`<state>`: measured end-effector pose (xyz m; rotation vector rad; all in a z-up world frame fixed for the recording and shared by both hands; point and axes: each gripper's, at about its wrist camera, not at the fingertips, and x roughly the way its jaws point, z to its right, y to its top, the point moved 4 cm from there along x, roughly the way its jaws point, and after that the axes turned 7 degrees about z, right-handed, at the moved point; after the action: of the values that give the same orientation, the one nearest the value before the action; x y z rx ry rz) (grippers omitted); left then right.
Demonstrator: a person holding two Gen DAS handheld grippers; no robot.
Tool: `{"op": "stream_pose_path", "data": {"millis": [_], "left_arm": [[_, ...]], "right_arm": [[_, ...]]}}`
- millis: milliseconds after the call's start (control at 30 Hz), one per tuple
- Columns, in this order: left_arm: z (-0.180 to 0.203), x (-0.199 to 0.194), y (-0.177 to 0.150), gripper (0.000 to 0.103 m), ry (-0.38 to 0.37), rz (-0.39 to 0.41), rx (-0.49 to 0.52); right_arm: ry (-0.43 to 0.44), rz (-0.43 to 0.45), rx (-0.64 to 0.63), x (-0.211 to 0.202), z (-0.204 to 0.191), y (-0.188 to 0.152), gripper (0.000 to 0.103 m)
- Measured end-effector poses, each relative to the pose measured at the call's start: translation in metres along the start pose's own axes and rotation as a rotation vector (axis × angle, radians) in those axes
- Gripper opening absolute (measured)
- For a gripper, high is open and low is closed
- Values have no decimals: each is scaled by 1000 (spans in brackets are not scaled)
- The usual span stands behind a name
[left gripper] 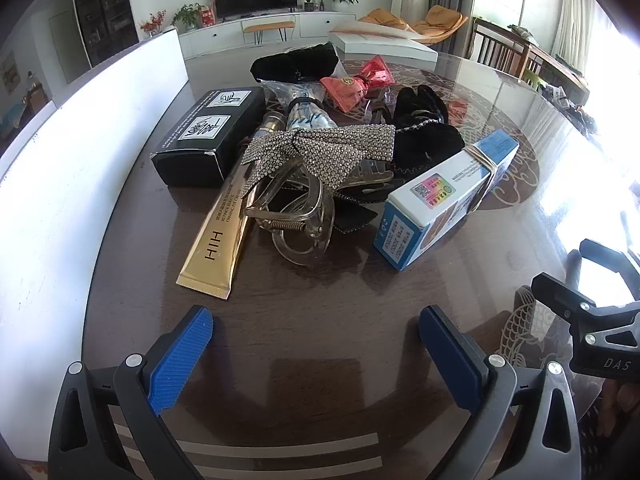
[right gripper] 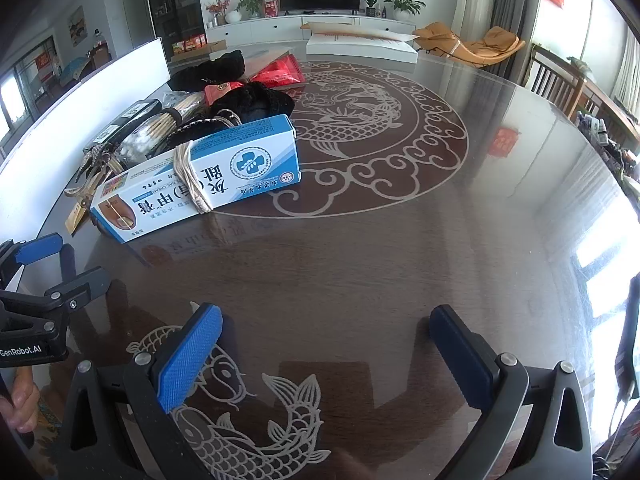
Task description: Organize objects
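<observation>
A pile of small items lies on the dark glass-topped table. In the left wrist view I see a gold tube, a clear hair claw clip, a rhinestone bow, a black box, black velvet hair pieces, a pink bow and a blue-and-white box bound with rubber bands. My left gripper hangs open just short of the tube and clip, holding nothing. My right gripper is open over bare table, right of the blue-and-white box.
A white upright panel borders the table on the left. A flat white box lies at the far edge. Wooden chairs stand at the right. The table's fish-patterned middle lies right of the pile. A hand grips the left handle.
</observation>
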<state>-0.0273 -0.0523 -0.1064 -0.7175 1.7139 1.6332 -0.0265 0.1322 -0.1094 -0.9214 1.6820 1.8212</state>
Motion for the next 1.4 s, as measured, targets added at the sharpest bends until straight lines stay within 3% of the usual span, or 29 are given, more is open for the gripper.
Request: {"op": "stream_pose_path", "data": {"millis": [1100,1400], "left_arm": [[1,7,5,103,9,-13,-7],[-2,-8,-11,103,-60,-16,67]], "right_arm": [[4,30,-6,-1,1,-2,103],[7,35,-10,-3,0,-1,103]]}}
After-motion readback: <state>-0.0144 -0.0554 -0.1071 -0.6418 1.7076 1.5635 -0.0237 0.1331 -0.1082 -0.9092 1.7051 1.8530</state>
